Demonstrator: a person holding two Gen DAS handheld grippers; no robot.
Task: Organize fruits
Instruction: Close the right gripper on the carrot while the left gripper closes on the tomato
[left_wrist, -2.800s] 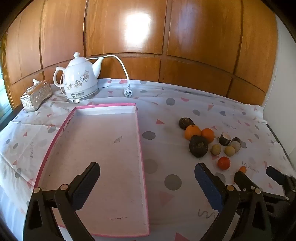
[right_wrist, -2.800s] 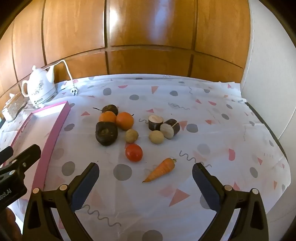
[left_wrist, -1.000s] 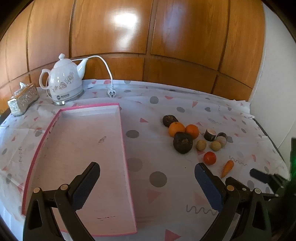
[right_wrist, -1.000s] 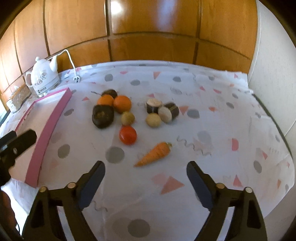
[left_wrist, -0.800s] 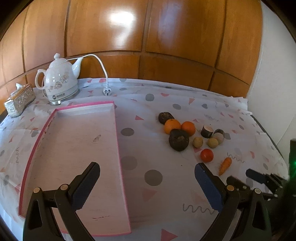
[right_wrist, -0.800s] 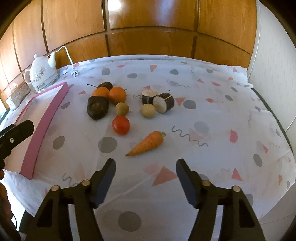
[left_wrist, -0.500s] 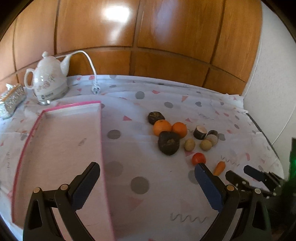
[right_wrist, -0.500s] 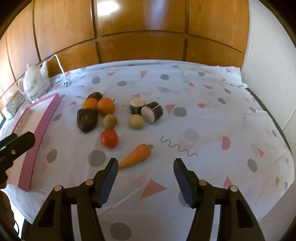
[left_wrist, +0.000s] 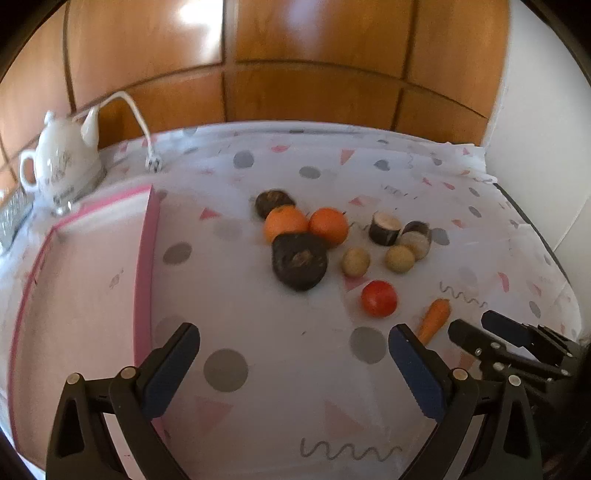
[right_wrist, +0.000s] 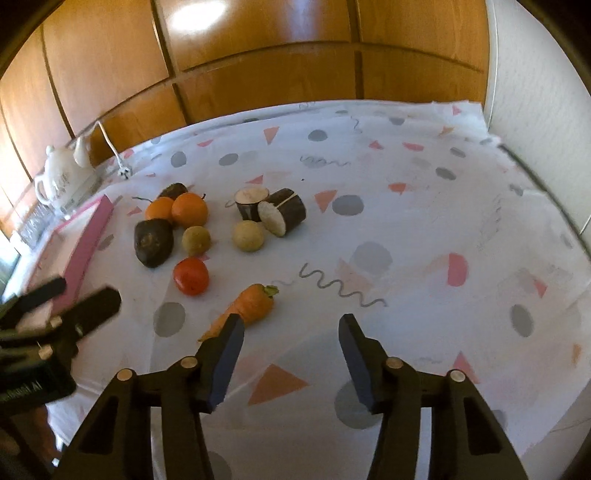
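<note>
**Fruit cluster ahead of two spread grippers**

Wood panelling backs a table covered with a white cloth printed with dots, triangles and squiggles. Both grippers hover above it, holding nothing.

From the right wrist, the right gripper has its jaws spread, and the carrot lies just ahead of its left fingertip, tip towards the gripper and leafy end away. Further ahead and to the left sits a red tomato. Beyond that come a dark avocado, two oranges touching each other, two small tan round fruits and two dark cut pieces with pale faces.

From the left wrist, the left gripper has its jaws wide apart. The whole cluster lies ahead of it and towards its right finger; the tomato is nearest, well apart from the jaws. A pink-rimmed tray lies ahead of its left finger, with a white kettle and its cord beyond the tray's far end.
</note>
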